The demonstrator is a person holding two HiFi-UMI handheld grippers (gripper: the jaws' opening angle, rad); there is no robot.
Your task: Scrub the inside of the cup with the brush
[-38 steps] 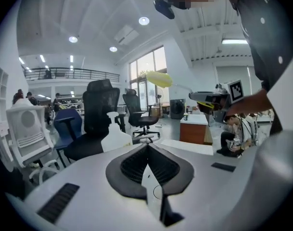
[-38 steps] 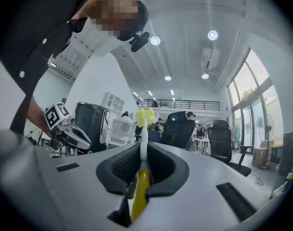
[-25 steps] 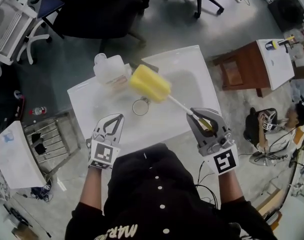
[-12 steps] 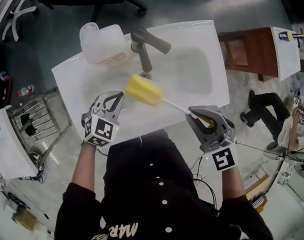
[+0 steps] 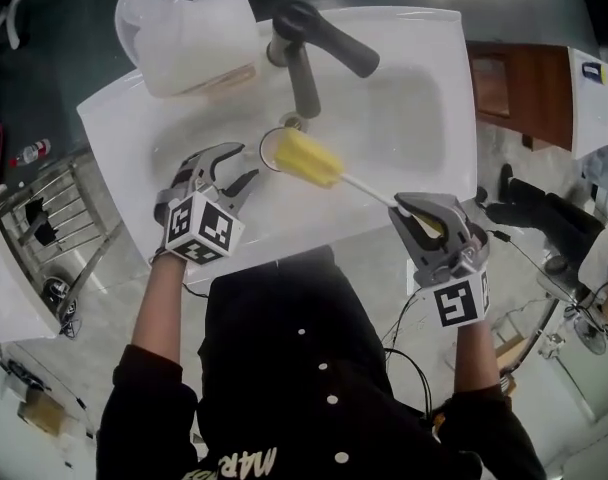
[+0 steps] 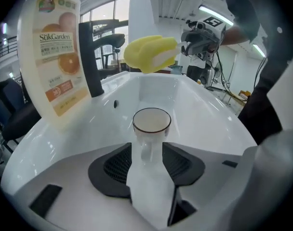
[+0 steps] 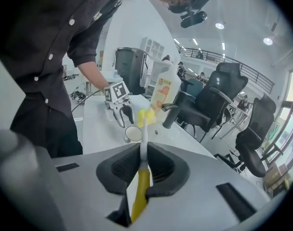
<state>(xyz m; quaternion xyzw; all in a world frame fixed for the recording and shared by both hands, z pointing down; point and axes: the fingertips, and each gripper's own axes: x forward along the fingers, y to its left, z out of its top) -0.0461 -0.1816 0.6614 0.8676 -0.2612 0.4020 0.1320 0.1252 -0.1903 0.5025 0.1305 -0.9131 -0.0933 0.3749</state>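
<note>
Since right gripper (image 7: 143,150) clamps brush (image 5: 309,158) by handle, yellow head hovering just over cup (image 6: 152,124) in sink (image 5: 404,118), we reckon we're pre-scrub. Left gripper (image 5: 242,168) jaws just opened, apart, cup just ahead, ungripped. Next: grab cup, steer head inside.

- The place is an open-plan office used as a lab or test space, not a home.
- Black swivel chairs (image 7: 211,109) stand about on a grey floor (image 5: 54,78).
- A white sink (image 5: 424,98) stands free among them, near a wooden desk (image 5: 509,83).
- Tall windows (image 6: 104,20), ceiling lights (image 7: 219,26) and a railed gallery (image 7: 233,64) run overhead.
</note>
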